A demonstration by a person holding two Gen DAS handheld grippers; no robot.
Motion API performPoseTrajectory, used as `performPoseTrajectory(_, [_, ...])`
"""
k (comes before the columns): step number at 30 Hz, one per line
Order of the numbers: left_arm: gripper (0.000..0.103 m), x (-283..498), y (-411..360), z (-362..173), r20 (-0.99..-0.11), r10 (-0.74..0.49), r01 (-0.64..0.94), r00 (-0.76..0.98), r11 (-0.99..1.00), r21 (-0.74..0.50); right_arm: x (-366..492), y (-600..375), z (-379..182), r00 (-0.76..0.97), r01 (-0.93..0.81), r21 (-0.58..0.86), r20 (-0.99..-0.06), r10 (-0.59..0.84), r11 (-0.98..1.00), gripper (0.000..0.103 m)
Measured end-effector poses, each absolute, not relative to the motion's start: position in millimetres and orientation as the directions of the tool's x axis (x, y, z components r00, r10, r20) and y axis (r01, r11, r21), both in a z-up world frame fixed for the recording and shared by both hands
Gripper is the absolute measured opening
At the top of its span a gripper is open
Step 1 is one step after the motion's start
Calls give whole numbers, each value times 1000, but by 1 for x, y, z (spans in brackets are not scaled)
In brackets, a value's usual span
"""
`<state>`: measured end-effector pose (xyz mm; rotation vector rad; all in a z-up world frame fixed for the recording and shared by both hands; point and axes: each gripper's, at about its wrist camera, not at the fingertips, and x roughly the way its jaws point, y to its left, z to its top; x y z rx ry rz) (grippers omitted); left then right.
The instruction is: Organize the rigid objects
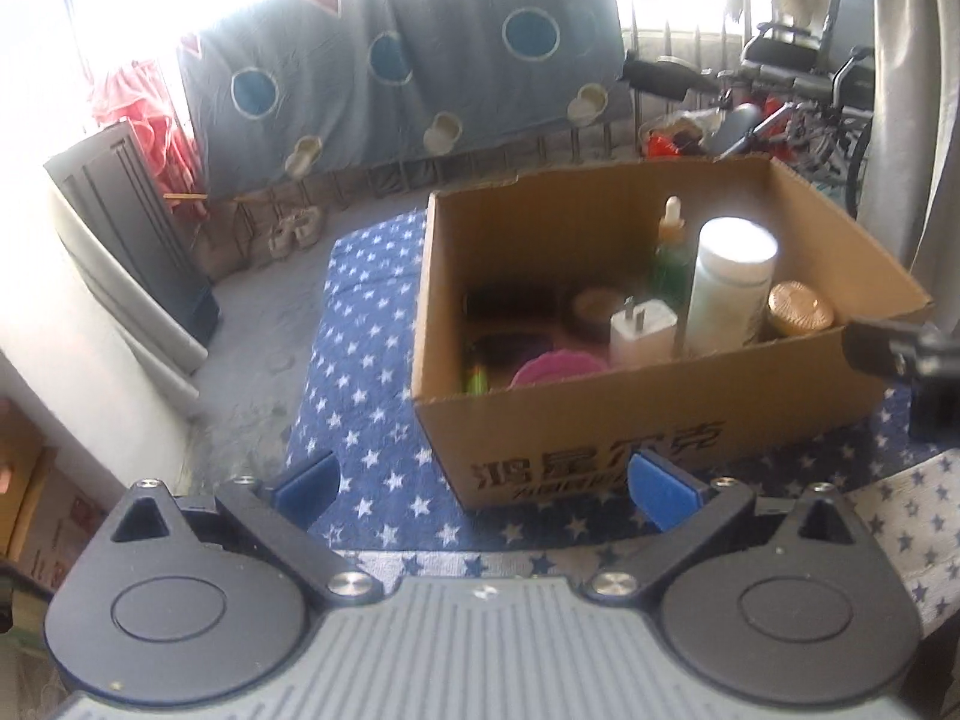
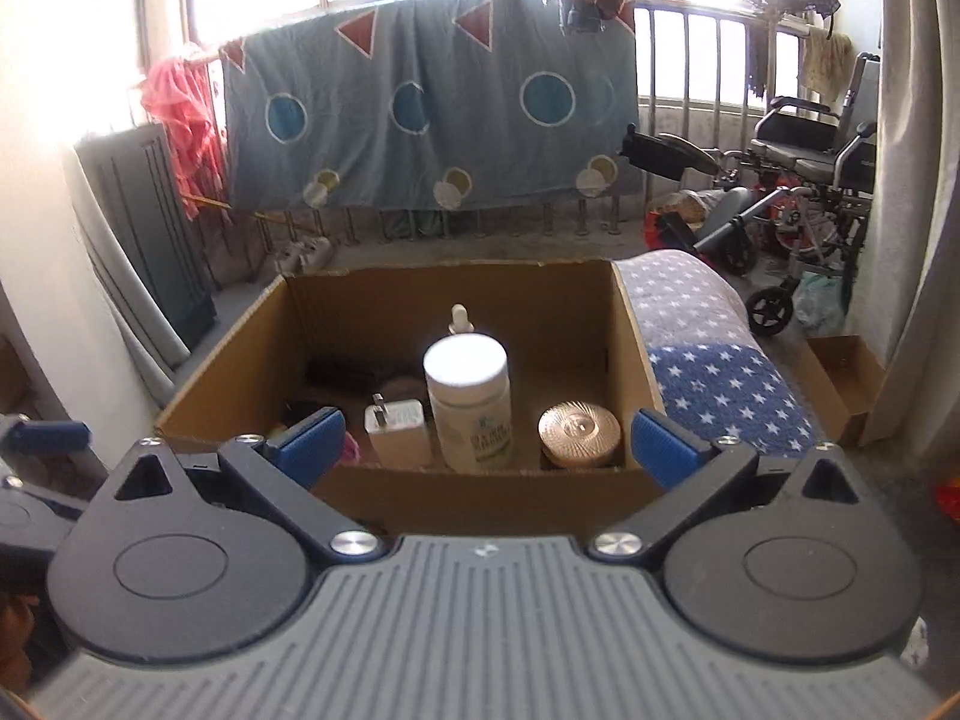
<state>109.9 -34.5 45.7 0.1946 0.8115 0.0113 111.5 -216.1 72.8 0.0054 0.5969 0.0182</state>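
- Left gripper (image 1: 486,489) is spread wide with nothing between its blue pads, hanging just in front of the box (image 1: 600,420), low over the blanket (image 1: 360,360).
- Right gripper (image 2: 486,441) is wide apart and empty too, hovering at the box's near wall.
- Inside the box: white jar (image 2: 469,402) upright in the middle, charger (image 2: 396,429) right beside it, gold lid (image 2: 579,429) on its other side, dropper bottle (image 1: 671,246) behind, pink thing (image 1: 558,367) and some dark bits I can't make out.
- Box sits on the blue star blanket, which turns grey on one side.
- Room's a cluttered balcony: quilt (image 2: 420,114) with circles over a railing, bright windows, wheelchair (image 2: 804,180), curtain (image 2: 918,180), grey floor (image 1: 264,324).
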Motion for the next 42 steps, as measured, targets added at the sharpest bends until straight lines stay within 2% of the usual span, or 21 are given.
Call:
performPoseTrajectory(4, [103,116,-28,39,-750,39,41,661,995,88,113,-201,56,786,-9,-16,-619,-2,1000,102])
performPoseTrajectory(9, [102,116,-32,37,-770,45,11,637,998,68,122,-192,48,762,-26,10,-647,27,1000,102])
performPoseTrajectory(19, [102,115,-35,41,-760,76,-12,645,996,90,137,-196,37,720,-7,36,-694,30,999,102])
performPoseTrajectory(42, [99,117,-45,43,-767,83,-3,637,994,105,138,-204,30,705,14,59,-709,32,998,102])
